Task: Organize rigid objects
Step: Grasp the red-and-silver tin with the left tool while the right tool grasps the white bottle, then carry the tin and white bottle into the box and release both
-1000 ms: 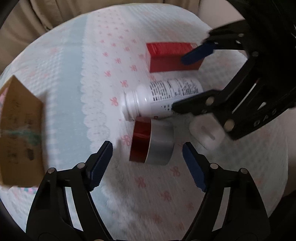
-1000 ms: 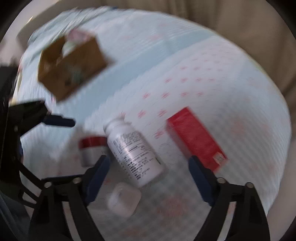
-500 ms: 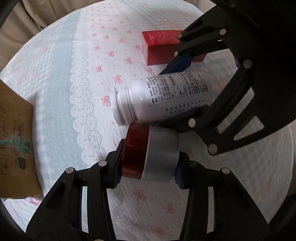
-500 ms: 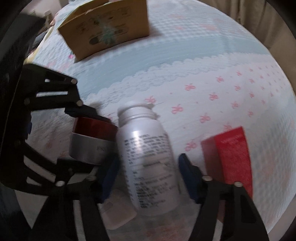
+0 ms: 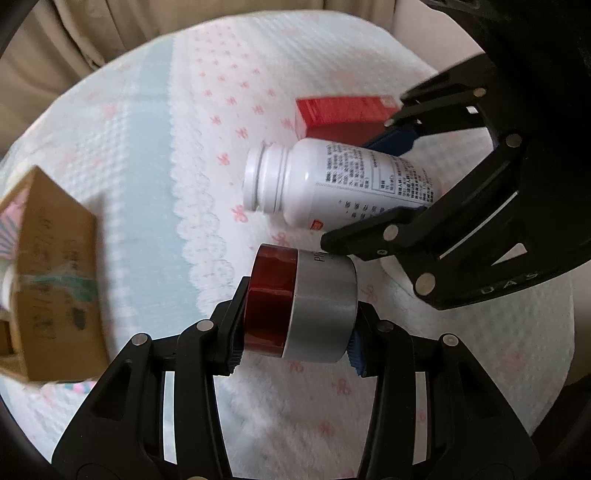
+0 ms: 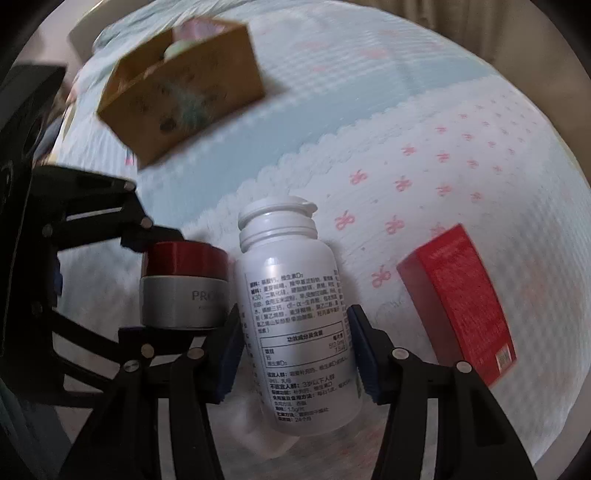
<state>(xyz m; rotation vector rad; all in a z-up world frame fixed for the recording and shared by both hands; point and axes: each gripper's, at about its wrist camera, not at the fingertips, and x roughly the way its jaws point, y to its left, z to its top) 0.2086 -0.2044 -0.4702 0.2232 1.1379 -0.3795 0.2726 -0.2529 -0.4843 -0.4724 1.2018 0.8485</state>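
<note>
My left gripper (image 5: 295, 350) is shut on a silver jar with a dark red lid (image 5: 301, 304), lying sideways between the pads and held just above the cloth; the jar also shows in the right wrist view (image 6: 183, 286). My right gripper (image 6: 295, 354) is shut on a white pill bottle (image 6: 295, 314) with a printed label, cap pointing away; the bottle shows in the left wrist view (image 5: 332, 184) too. A red carton (image 6: 461, 302) lies on the cloth to the right, and shows in the left wrist view (image 5: 343, 114) behind the bottle.
An open brown cardboard box (image 6: 181, 92) with items inside stands at the far left on the pale blue and white bow-print cloth (image 6: 424, 122); it shows in the left wrist view (image 5: 51, 273). Beige upholstery (image 5: 92, 33) rises behind.
Both grippers have closed on their objects and lifted them slightly. The jar and the bottle have shifted toward the cardboard box, which now appears nearer.
</note>
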